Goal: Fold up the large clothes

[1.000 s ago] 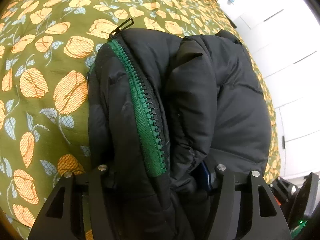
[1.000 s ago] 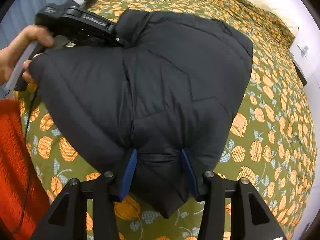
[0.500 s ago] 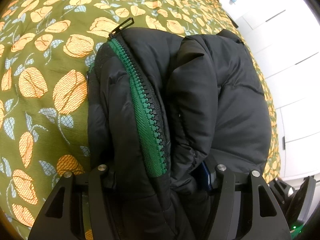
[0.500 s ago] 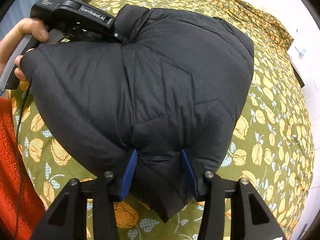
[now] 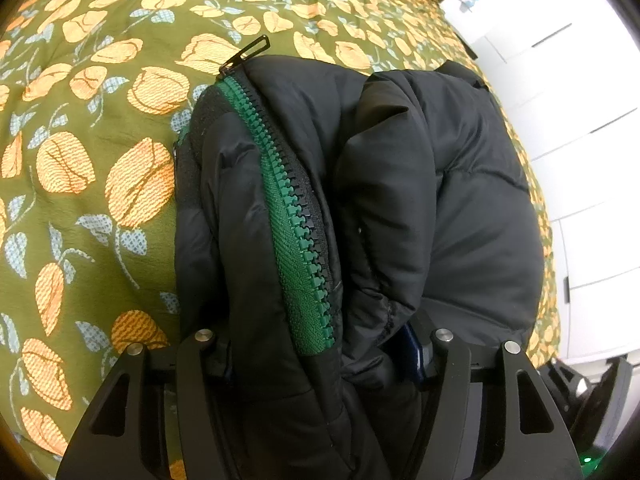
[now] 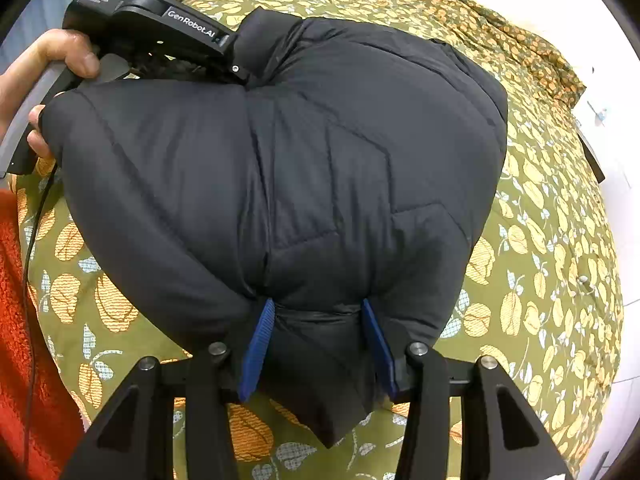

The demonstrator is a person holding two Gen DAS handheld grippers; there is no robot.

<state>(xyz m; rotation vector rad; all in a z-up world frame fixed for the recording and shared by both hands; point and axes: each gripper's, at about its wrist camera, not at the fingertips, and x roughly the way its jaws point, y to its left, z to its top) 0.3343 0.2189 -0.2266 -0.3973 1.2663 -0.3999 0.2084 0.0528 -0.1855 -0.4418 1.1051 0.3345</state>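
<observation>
A black puffer jacket [image 6: 320, 168] lies bunched in a thick fold on the bed. Its green zipper [image 5: 296, 216] runs down the folded edge in the left wrist view, with the zipper pull [image 5: 248, 53] sticking out at the top. My left gripper [image 5: 320, 354] is shut on a thick wad of the jacket [image 5: 400, 200] by the zipper end. My right gripper [image 6: 318, 338] is shut on a padded corner of the jacket, its blue pads [image 6: 258, 340] pressed into the fabric. The left gripper's body [image 6: 160, 28] and the hand [image 6: 52, 60] holding it show at the jacket's far left.
The bed carries an olive cover with orange tulips [image 5: 100, 168]. White cupboard doors [image 5: 592, 160] stand past the bed's right side. An orange-red fuzzy cloth [image 6: 24, 360] lies at the left edge of the right wrist view. A thin black cable [image 6: 32, 280] hangs from the left gripper.
In the right wrist view the jacket bundle and the left gripper have crept slightly up and to the right. The left wrist view is the same.
</observation>
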